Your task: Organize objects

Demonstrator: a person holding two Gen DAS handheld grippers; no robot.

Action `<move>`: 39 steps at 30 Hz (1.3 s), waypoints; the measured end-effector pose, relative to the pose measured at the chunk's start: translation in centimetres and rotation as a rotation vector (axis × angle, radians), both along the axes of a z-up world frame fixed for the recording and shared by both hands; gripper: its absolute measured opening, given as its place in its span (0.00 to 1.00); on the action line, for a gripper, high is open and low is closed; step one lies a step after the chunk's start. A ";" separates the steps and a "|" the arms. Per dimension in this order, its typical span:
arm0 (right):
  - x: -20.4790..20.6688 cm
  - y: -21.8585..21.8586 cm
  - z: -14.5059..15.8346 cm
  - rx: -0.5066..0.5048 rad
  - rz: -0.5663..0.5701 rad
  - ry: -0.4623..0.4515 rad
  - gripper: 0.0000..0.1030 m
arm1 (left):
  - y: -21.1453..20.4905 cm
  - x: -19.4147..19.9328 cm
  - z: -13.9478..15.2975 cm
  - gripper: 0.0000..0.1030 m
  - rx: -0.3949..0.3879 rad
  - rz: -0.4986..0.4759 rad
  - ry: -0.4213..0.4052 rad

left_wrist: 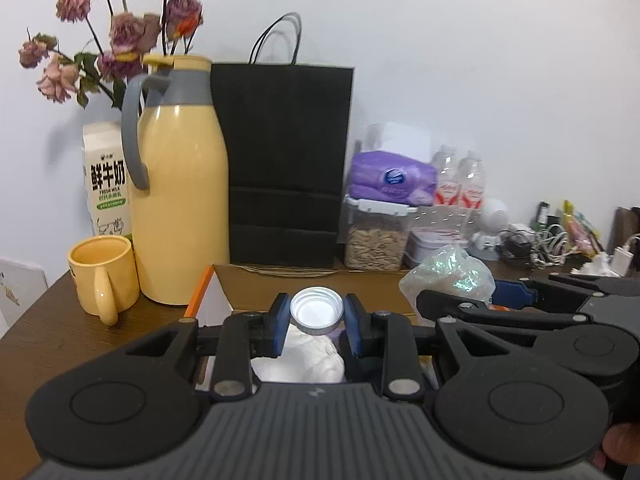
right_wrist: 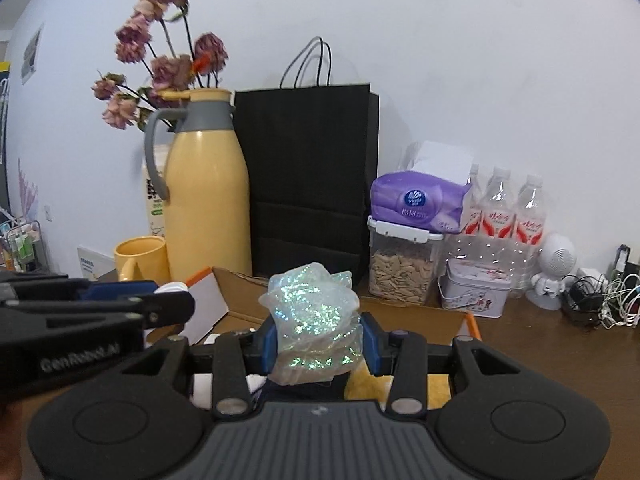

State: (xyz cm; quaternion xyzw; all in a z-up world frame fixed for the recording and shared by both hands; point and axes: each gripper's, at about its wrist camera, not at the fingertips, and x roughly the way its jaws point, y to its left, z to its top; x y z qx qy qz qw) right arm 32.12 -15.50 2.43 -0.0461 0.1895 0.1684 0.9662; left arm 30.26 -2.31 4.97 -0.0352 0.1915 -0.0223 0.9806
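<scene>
1. Pads of the left hand-held gripper [left_wrist: 316,326] clamp a small metal lid [left_wrist: 317,314], its hollow side facing the camera, raised above an open box [left_wrist: 320,280].
2. Right hand-held gripper [right_wrist: 318,346] is closed on a crumpled iridescent bag [right_wrist: 314,322], also held over the box; in the left wrist view the bag sits right of the lid.
3. Inside the box, white cloth [left_wrist: 304,356] lies under the lid.
4. Left of the box on the brown counter [left_wrist: 52,332] stands a yellow mug [left_wrist: 102,276].
5. Behind the mug is a yellow jug [left_wrist: 180,200] with a grey handle, a milk carton [left_wrist: 106,180] beyond it on the left, and dried roses [left_wrist: 116,40] above.
6. Behind the box stands a black paper bag [left_wrist: 286,160] against the wall.
7. Far right: a seed jar [right_wrist: 402,270] topped by purple tissues [right_wrist: 416,200], a tin [right_wrist: 474,292], water bottles [right_wrist: 496,208] and a tangle of cables [right_wrist: 600,300].
</scene>
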 end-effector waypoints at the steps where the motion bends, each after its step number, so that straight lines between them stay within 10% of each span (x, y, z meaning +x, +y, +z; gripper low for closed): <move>1: 0.6 0.2 -0.2 -0.003 -0.009 0.003 0.39 | 0.0 0.6 -0.2 0.28 -0.003 0.009 0.006; 14: 3.3 -0.3 -3.5 -0.016 -0.044 0.091 0.47 | 0.6 3.1 -3.1 0.30 0.059 0.059 0.072; 21: 2.4 -1.4 -3.3 -0.013 -0.076 0.079 1.00 | 1.0 2.1 -2.4 0.82 0.070 0.093 0.036; 24: 2.4 -2.1 -3.2 0.006 -0.074 0.094 1.00 | 1.6 1.6 -1.9 1.00 0.044 0.117 0.016; 39: 0.2 -2.9 -1.6 0.008 -0.075 0.049 1.00 | 1.5 -0.5 -0.6 1.00 0.024 0.095 -0.025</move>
